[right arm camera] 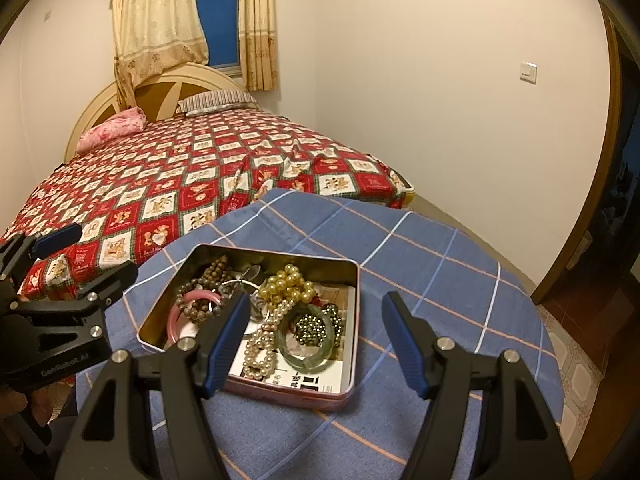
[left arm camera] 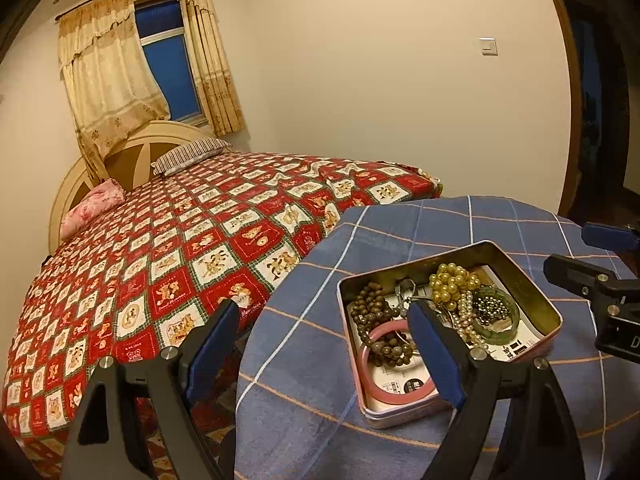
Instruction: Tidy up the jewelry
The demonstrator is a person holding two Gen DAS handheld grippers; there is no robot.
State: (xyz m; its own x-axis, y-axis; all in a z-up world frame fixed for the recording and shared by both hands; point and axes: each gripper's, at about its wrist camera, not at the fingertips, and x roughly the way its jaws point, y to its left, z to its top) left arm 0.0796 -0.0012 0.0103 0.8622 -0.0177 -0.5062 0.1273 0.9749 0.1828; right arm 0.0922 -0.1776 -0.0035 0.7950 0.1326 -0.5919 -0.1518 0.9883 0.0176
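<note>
A pink metal tin [left arm camera: 532, 292] [right arm camera: 176, 280] lies open on the blue checked table. It holds a pink bangle [left arm camera: 370, 380] [right arm camera: 174, 316], brown bead bracelets [left arm camera: 370, 304] [right arm camera: 212, 274], gold pearls [left arm camera: 452, 282] [right arm camera: 286, 286], a white pearl string [right arm camera: 260, 344], a green jade bangle [left arm camera: 508, 330] [right arm camera: 306, 358] and dark metallic beads [right arm camera: 316, 324]. My left gripper [left arm camera: 322, 320] is open and empty, at the tin's left side. My right gripper [right arm camera: 316, 312] is open and empty, held above the tin's near edge.
The round table [left arm camera: 304, 360] [right arm camera: 440, 264] has a blue checked cloth. A bed with a red patterned cover [left arm camera: 180, 240] [right arm camera: 160, 176] stands behind it. A doorway [right arm camera: 624, 200] is at the right. Patterned floor tiles [right arm camera: 576, 360] lie below the table's right edge.
</note>
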